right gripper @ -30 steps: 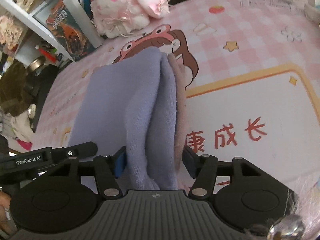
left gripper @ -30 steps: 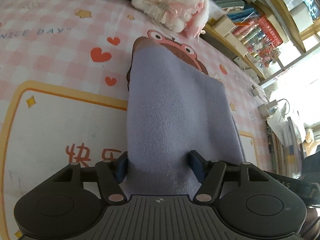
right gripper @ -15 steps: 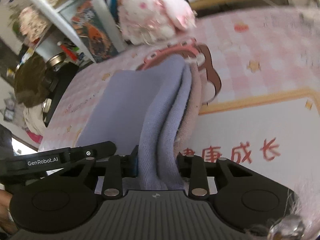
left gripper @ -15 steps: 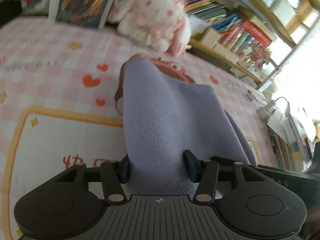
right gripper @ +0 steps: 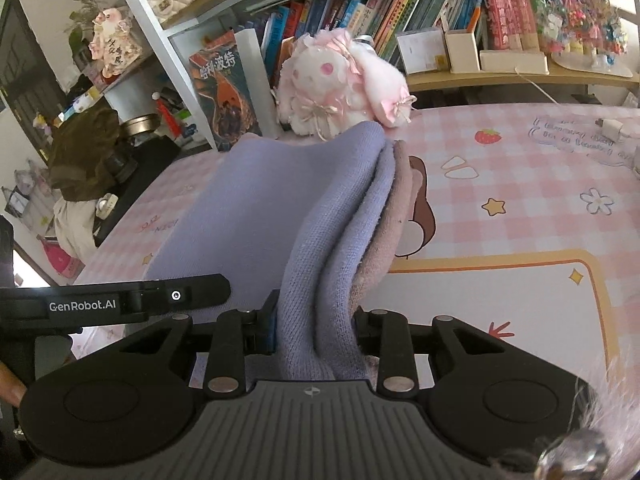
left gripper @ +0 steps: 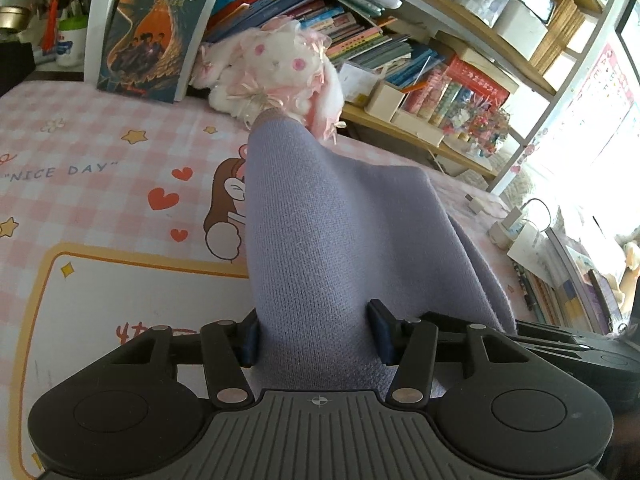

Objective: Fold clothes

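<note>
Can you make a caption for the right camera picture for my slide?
Right gripper pinches a folded purple garment above the pink checked cloth, a plush bunny behind.

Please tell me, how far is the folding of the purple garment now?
Done: the purple garment already lies in several layers, seen at its right edge. In hand: the left gripper and the right gripper each pinch one end, lifted above the pink mat. Left: laying it down flat; any further fold I cannot tell.

"NICE DAY" on mat (left gripper: 60, 216); "GenRobot.AI" on claw (right gripper: 82, 305)
</note>
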